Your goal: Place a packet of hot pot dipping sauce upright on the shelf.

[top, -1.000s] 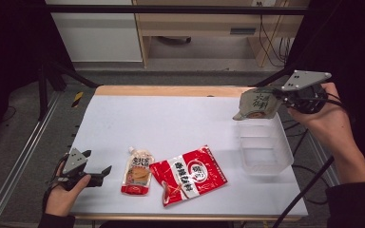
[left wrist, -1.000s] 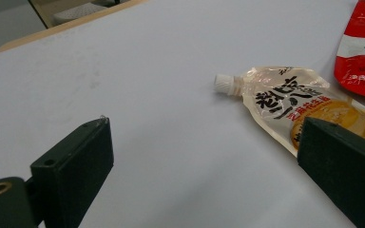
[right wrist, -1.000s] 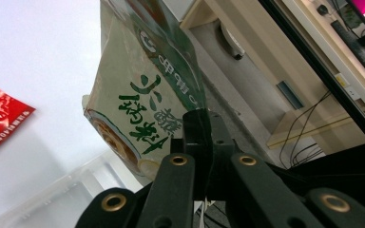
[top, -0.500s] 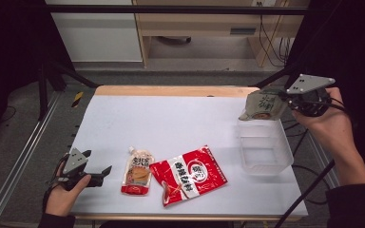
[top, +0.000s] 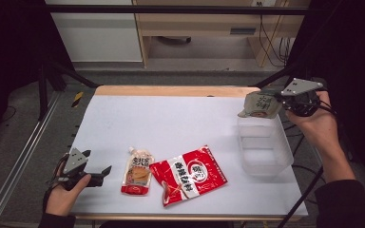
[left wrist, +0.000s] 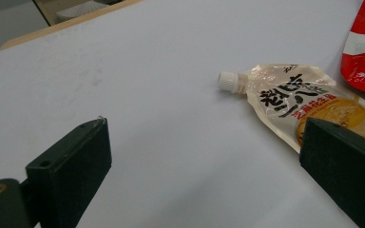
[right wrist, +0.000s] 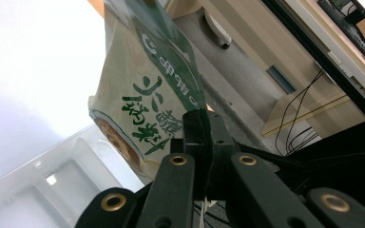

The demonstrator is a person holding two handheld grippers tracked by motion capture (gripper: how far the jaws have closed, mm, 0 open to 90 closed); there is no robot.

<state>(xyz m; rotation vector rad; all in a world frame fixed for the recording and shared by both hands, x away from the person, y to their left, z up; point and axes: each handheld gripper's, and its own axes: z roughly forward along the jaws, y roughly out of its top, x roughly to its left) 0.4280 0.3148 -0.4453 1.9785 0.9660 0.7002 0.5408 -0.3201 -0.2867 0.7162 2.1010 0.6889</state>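
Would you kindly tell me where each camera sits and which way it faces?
High view: above the person's side, looking forward and down on the table; both forearms show.
Left gripper view: on the left gripper, looking low across the table at the spouted pouch; open jaws show.
Right gripper view: on the right gripper, looking along the clamped green packet; the clear bin lies below.
Shared: high and left views both show the spouted pouch.
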